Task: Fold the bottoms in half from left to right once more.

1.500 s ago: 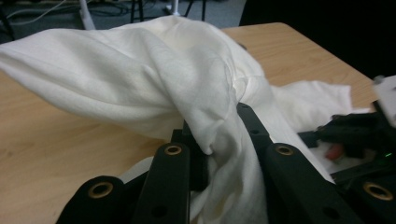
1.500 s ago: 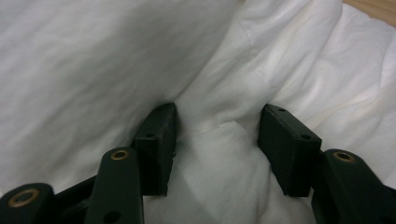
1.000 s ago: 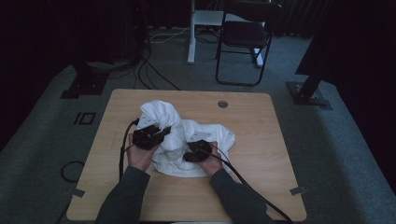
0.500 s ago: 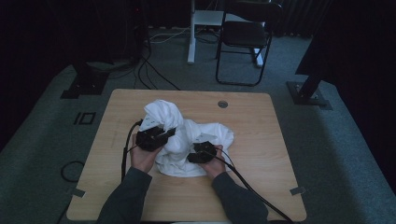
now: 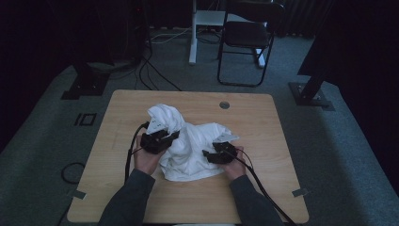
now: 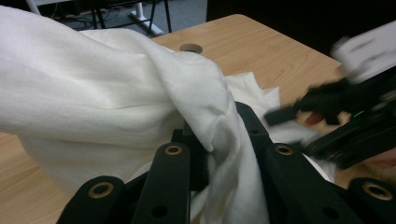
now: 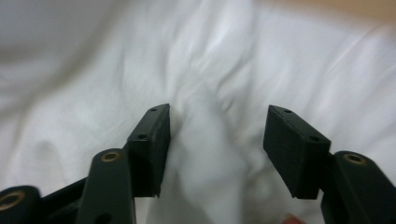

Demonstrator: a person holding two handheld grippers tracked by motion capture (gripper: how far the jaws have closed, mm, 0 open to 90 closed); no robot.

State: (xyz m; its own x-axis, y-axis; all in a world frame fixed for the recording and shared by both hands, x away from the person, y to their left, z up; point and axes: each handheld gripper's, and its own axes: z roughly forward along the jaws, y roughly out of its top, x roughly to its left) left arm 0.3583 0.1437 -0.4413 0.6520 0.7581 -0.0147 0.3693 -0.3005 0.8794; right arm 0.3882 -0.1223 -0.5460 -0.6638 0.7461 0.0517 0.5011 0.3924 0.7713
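A: What is seen in the high view?

B: One crumpled white cloth (image 5: 190, 141) is seen lying near the middle of the light wooden table (image 5: 263, 127). No clear long axis can be made out; a raised hump is lifted at its far left end, and the rest is spread toward the right. Two grippers are counted: the left gripper (image 5: 171, 136) is set against the hump, and the right gripper (image 5: 207, 154) is laid on the cloth's right part. One black folding chair (image 5: 247, 40) is seen beyond the table, its top cut off.

A: And the left gripper view?

B: A fold of the cloth (image 6: 116, 98) is clamped between the left gripper's (image 6: 219, 140) jaws, and the pads are hidden by the fabric. The right gripper (image 6: 345, 116) is blurred at the right edge.

A: The right gripper view?

B: The right gripper's (image 7: 217, 126) jaws are held apart over a ridge of cloth (image 7: 210, 70), which is not pressed by the pads; they have just been closing slightly. The cloth's edges are cut off and the folds are blurred.
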